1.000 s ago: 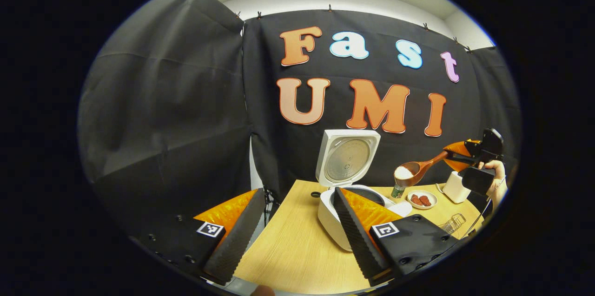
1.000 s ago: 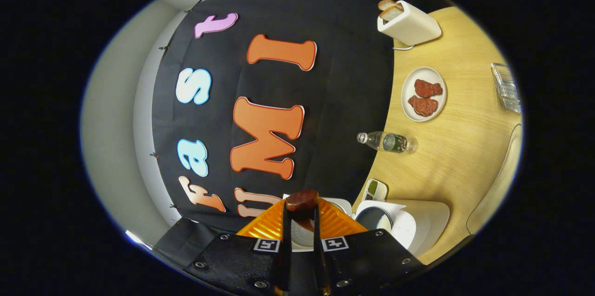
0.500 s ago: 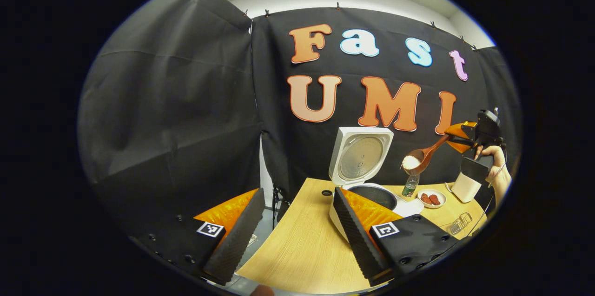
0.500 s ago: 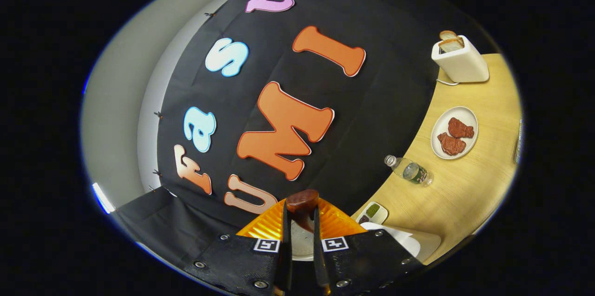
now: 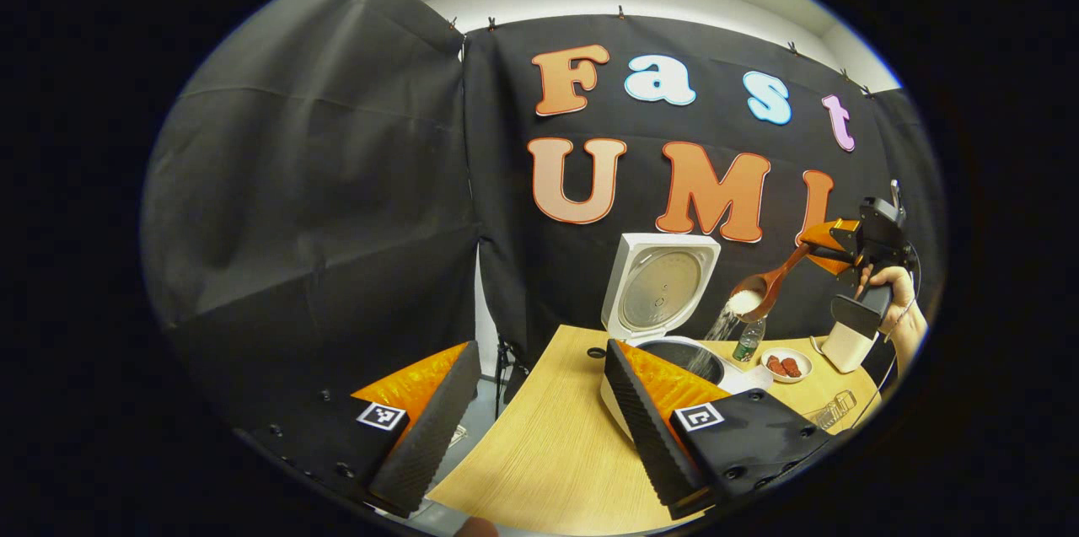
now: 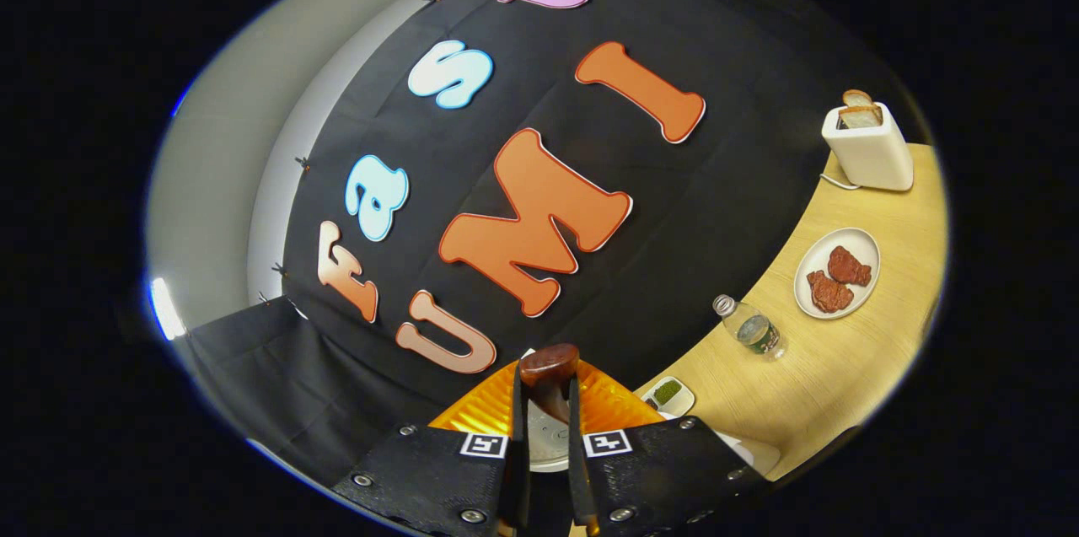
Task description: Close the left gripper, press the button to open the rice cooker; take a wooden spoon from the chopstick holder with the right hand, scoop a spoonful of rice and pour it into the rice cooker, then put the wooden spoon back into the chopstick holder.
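Nearest in the left gripper view, the left gripper (image 5: 531, 415) stands released, its fingers wide apart over the near edge of the wooden table (image 5: 548, 453); one finger hides the front of the rice cooker (image 5: 674, 351). The cooker's lid stands upright behind its pot. Above the pot, the wooden spoon (image 5: 763, 288) tilts and white rice (image 5: 712, 335) streams from it into the cooker. Beyond the cooker, the right gripper (image 5: 830, 244) is clenched on the spoon's handle, a hand (image 5: 893, 288) holding it. In the right gripper view, the handle's end (image 6: 548, 364) pokes between the closed fingers, covering most of the cooker. Behind the cooker stand a bottle (image 6: 750, 328), a plate (image 6: 834, 271) and a toaster (image 6: 872, 151).
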A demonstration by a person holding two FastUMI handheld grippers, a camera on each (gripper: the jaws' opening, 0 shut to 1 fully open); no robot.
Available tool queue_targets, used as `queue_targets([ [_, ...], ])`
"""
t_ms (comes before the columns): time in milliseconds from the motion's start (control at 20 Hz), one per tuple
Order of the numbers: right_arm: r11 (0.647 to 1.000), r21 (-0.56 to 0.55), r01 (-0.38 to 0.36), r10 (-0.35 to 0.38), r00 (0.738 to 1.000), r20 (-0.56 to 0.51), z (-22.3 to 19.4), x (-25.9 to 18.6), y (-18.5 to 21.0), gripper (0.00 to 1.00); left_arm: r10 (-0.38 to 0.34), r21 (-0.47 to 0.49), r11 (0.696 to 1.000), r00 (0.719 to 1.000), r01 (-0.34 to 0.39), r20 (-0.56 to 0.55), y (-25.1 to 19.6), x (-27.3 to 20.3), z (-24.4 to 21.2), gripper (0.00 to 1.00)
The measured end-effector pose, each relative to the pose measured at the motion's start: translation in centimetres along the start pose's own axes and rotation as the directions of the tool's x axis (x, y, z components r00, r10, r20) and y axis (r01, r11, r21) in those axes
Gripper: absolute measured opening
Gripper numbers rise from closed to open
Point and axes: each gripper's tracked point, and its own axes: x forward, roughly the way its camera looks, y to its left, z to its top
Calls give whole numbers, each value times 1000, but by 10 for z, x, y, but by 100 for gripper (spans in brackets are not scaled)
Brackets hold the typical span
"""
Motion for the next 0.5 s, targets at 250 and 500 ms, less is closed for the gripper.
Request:
queue_targets([
  [250, 996, -88, -2, 1, 1000, -11, -5, 3, 8, 18, 2, -3, 1000, 1000, -2, 4, 1, 1, 1, 99],
  [500, 990, -139, -26, 24, 1000, -17, -10, 3, 20, 18, 2, 4, 1000, 1000, -2, 6, 1, 2, 0, 100],
])
